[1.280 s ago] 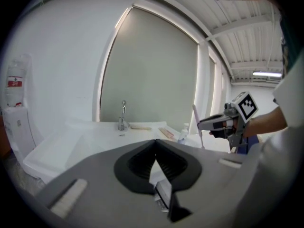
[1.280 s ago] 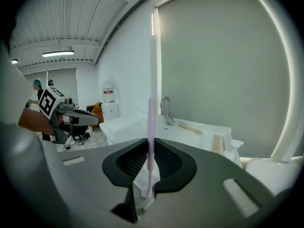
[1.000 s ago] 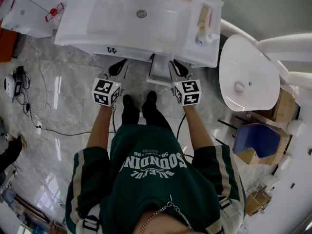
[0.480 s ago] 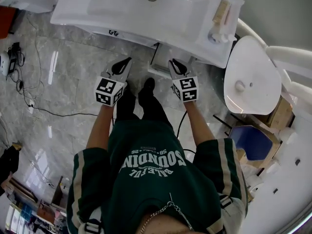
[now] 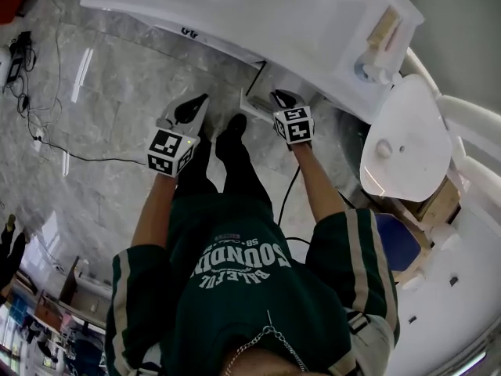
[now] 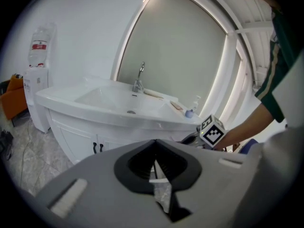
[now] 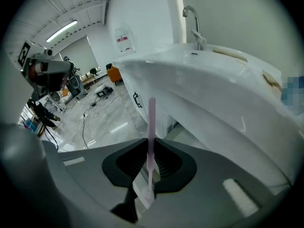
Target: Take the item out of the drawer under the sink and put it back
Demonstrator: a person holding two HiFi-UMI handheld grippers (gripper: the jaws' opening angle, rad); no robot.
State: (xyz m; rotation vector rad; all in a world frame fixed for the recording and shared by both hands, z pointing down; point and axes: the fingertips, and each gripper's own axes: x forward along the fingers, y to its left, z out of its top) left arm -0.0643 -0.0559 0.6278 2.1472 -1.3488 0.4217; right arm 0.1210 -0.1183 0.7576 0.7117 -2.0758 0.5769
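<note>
While the thin pink stick is clamped between the jaws of the right gripper, its long axis runs straight out along those jaws, toward the sink edge. The pulled-out drawer is seen just left of that gripper, under the basin. The left gripper is pressed together on nothing and lies farther off, so the return is judged to fall to the right.
</note>
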